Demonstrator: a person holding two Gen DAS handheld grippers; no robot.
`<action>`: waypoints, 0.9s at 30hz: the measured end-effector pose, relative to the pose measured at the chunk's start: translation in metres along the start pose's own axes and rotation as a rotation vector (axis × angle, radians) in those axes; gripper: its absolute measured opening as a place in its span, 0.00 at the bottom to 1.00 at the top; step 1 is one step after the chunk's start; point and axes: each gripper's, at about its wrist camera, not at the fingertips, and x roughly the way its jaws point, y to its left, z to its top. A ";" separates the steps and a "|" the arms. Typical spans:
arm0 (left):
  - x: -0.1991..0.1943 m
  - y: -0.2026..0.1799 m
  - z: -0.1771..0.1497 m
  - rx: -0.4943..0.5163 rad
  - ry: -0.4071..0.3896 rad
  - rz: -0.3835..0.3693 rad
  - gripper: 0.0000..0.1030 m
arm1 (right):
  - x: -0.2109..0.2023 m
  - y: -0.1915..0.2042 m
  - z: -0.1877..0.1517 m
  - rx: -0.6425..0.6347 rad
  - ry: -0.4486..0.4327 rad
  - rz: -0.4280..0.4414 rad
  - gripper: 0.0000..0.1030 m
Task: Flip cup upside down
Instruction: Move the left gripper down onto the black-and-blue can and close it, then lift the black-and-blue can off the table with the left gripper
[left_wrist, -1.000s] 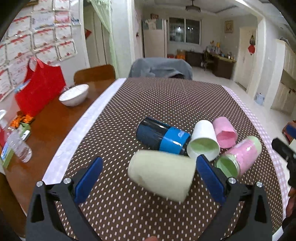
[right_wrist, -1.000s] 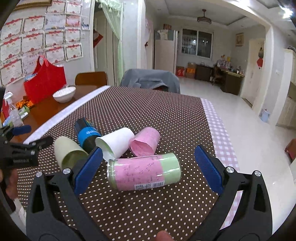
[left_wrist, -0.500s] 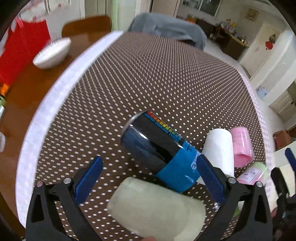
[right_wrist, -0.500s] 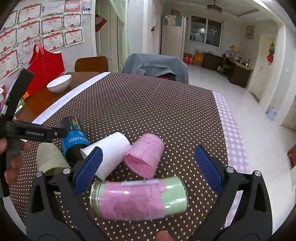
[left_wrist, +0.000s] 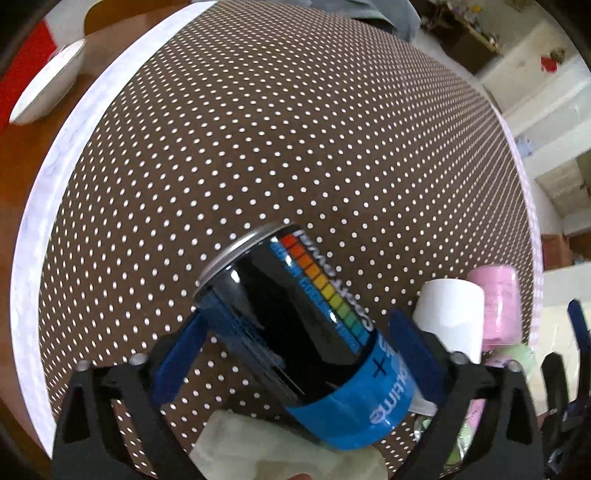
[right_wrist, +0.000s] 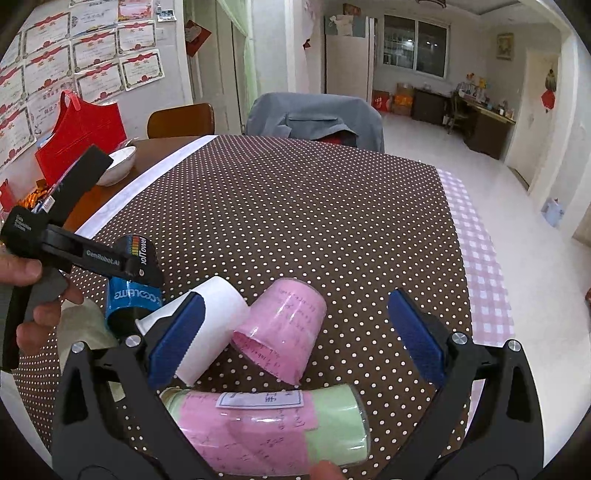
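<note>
Several cups lie on their sides on the dotted tablecloth (left_wrist: 258, 147). A black cup with a blue band (left_wrist: 306, 325) lies lengthwise between the fingers of my open left gripper (left_wrist: 295, 350), metal rim pointing away. Just under that gripper is a pale green cup (left_wrist: 280, 450). In the right wrist view my right gripper (right_wrist: 295, 332) stands open around a pink cup (right_wrist: 284, 328), whose mouth faces me. A white cup (right_wrist: 221, 310) touches its left finger. A pink-and-green cup (right_wrist: 266, 424) lies crosswise nearer the camera. A hand holds the left gripper (right_wrist: 140, 273) over the black cup (right_wrist: 129, 299).
A white bowl (right_wrist: 118, 162) and a red bag (right_wrist: 81, 136) stand on the bare wood at the left. A chair draped with a grey jacket (right_wrist: 314, 118) is at the far end. The cloth's right edge (right_wrist: 476, 240) borders open floor.
My left gripper has tilted down and moved forward past the pale green cup to straddle the black cup. My right gripper has advanced over the pink-and-green cup toward the pink cup.
</note>
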 end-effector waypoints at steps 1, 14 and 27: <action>0.002 -0.005 0.003 0.016 0.005 0.002 0.86 | 0.001 0.000 0.000 0.004 0.002 0.000 0.94; 0.007 -0.046 0.003 0.131 -0.028 0.009 0.71 | -0.006 -0.010 -0.007 0.032 -0.003 0.000 0.94; 0.036 -0.079 -0.021 0.126 -0.018 0.049 0.69 | -0.017 -0.015 -0.012 0.046 -0.015 -0.010 0.94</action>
